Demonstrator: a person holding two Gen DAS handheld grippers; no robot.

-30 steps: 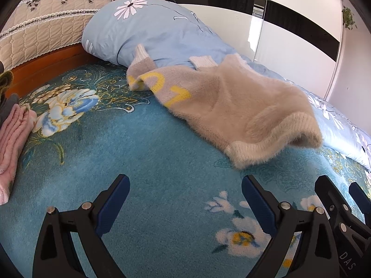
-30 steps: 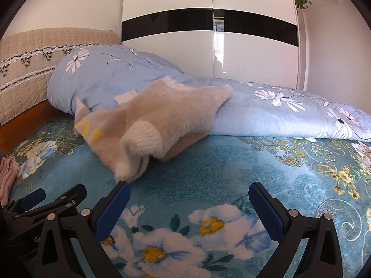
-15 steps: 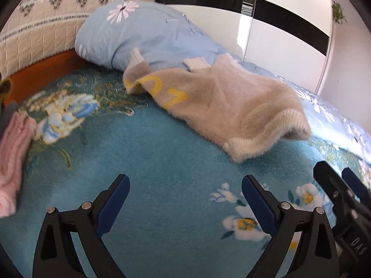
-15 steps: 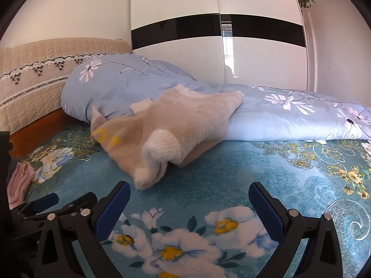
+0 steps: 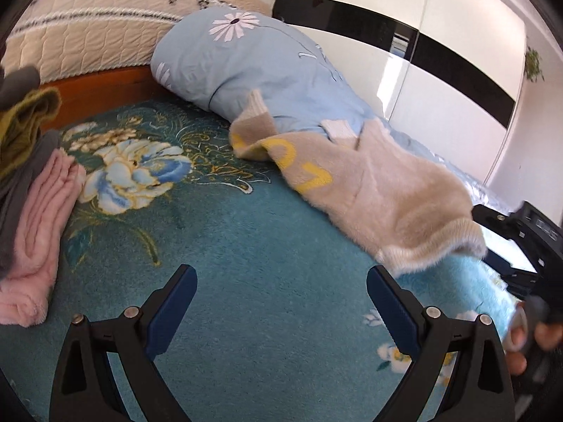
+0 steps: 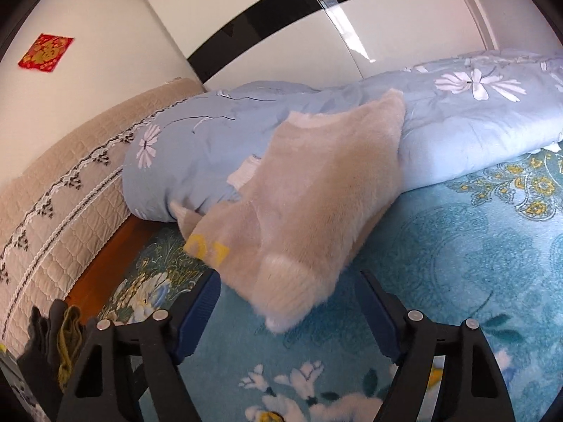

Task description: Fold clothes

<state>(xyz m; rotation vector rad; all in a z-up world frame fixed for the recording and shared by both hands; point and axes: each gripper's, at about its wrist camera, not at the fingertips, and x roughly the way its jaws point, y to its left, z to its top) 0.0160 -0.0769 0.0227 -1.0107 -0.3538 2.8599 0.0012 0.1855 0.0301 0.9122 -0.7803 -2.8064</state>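
Since a second ago our right gripper (image 6: 286,293) has closed in on the beige sweater (image 6: 316,204), jaws spread wide about its cuffed sleeve end, while our left gripper (image 5: 281,302) hangs released over the bed (image 5: 246,263). We judge the sweater, crumpled half on the blue duvet (image 6: 457,130), runs long from headboard side toward the wardrobe, cuff toward us; pinching only fluffy pile could let it slip or drag the duvet.

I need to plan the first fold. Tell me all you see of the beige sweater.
The beige sweater is fluffy knit with yellow lettering and paler ribbed cuffs and hem. It lies crumpled and unfolded, its upper part draped against the light blue duvet, its lower part on the teal floral blanket. Neither tool touches it.
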